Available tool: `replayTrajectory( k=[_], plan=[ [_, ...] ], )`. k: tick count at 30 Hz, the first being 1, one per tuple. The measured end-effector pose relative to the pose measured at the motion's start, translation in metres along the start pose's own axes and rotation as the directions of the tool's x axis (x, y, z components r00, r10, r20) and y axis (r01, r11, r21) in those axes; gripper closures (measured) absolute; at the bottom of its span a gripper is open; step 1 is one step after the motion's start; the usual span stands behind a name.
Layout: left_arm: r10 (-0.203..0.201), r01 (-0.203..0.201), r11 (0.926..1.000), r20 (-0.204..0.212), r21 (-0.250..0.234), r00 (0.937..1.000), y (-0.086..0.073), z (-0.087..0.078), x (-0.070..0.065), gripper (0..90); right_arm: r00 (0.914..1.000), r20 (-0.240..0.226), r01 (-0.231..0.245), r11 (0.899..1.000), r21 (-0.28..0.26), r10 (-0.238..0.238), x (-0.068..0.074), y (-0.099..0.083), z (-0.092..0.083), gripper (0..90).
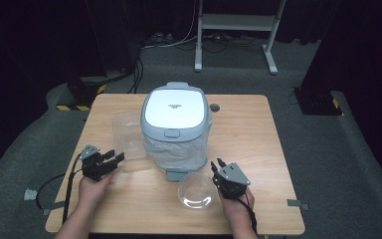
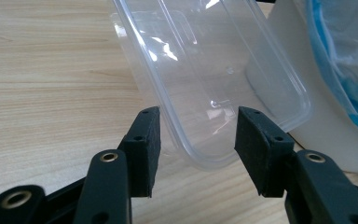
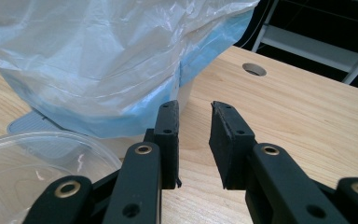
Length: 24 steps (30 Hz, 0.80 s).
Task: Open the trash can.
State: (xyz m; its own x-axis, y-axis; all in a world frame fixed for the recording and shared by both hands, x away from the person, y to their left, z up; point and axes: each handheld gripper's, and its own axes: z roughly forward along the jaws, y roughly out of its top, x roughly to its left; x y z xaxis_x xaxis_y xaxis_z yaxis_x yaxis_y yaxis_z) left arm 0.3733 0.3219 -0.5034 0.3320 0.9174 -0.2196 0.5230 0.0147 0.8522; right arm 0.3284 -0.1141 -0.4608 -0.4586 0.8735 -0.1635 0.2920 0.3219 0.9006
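We see a grey pedal bin (image 1: 176, 127) with a white lid, lined with a pale plastic bag (image 3: 107, 60), standing mid-table (image 1: 258, 144). Our left tongs (image 1: 114, 159) stand wide apart on either side of the near corner of a clear rectangular container (image 2: 214, 84), which lies just beside the bin's left side; whether the pads touch it we cannot tell. Our right tongs (image 1: 217, 163) hang narrowly parted with nothing between them, just right of a clear round bowl (image 1: 196, 190) in front of the bin.
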Motion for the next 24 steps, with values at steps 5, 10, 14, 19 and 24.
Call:
replayTrajectory(
  k=[5,10,14,19,24],
  plan=[
    [0.027,-0.027,0.9995,0.007,0.014,0.9996,-0.007,-0.004,-0.006,50.3,1.0000,0.001,0.002,1.000,-0.003,-0.002,-0.001,0.000,-0.001,72.5],
    [0.028,-0.029,0.9996,0.025,0.009,0.9993,-0.013,-0.009,-0.013,52.0,1.0000,0.001,0.004,1.000,-0.005,-0.004,0.000,0.001,-0.001,72.5],
    [0.055,-0.055,0.9985,0.025,0.005,0.9982,-0.015,-0.012,-0.023,52.1,1.0000,0.001,0.005,1.000,-0.007,-0.005,0.000,0.001,-0.001,72.4],
    [0.079,-0.079,0.9969,0.026,-0.002,0.9965,-0.019,-0.020,-0.036,52.0,1.0000,0.002,0.006,1.000,-0.009,-0.006,0.000,0.002,-0.002,72.5],
    [0.087,-0.088,0.9961,0.051,0.004,0.9949,-0.026,-0.030,-0.047,52.4,1.0000,0.001,0.008,1.000,-0.013,-0.008,0.000,0.002,-0.002,72.4]
  ],
)
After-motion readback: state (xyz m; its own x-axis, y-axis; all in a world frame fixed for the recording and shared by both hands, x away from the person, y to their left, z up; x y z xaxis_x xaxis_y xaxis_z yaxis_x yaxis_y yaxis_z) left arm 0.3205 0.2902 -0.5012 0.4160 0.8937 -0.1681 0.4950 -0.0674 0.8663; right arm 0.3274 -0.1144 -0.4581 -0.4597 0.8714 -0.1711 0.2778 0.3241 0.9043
